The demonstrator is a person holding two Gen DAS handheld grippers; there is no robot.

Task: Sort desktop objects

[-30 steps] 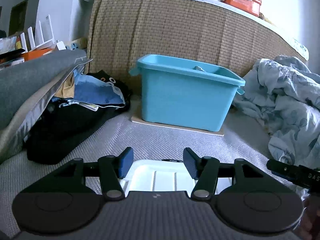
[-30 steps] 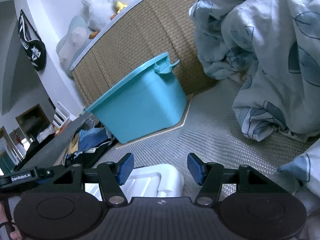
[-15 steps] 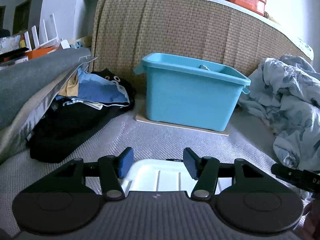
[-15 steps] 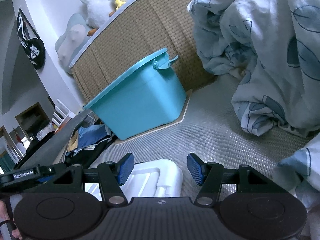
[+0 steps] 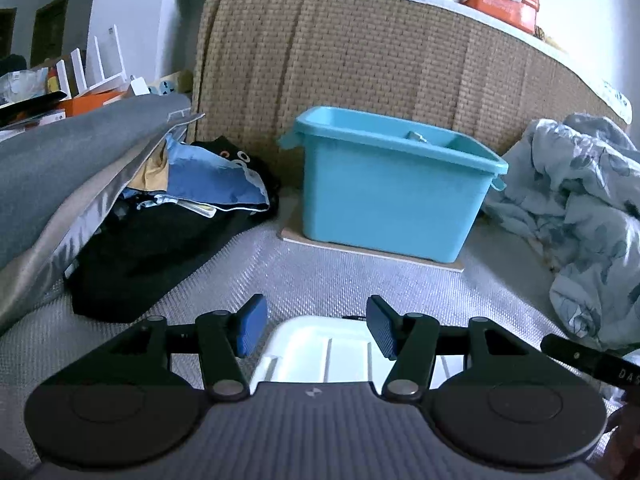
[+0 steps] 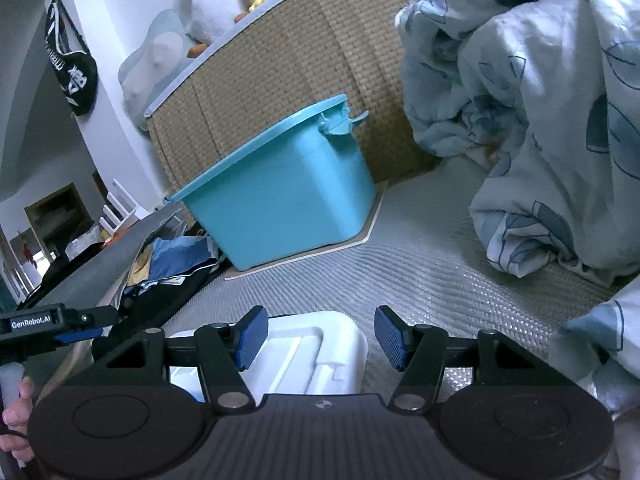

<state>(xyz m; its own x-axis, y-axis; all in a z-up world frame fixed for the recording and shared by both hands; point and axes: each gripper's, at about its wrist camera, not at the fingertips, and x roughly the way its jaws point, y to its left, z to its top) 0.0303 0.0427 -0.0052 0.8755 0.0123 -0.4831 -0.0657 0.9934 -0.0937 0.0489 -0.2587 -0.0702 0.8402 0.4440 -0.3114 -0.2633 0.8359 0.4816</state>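
Left gripper (image 5: 316, 330): jaws parted, empty. Right gripper (image 6: 318, 338): jaws parted, empty. White lid (image 5: 324, 354) lies flat on the woven mat directly below both, nearest point under the left gripper, reaching leftward of the right. Teal bin (image 5: 392, 196) stands farther ahead, against the wicker panel (image 5: 360, 64).

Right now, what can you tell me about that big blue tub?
The blue tub is a turquoise, plastic-looking box with no lid, a thick rim and a small handle at each end. It stands upright on a flat pale board, close in front of the woven headboard. Something small and pale pokes up inside; I can't tell what. Neither gripper touches it.
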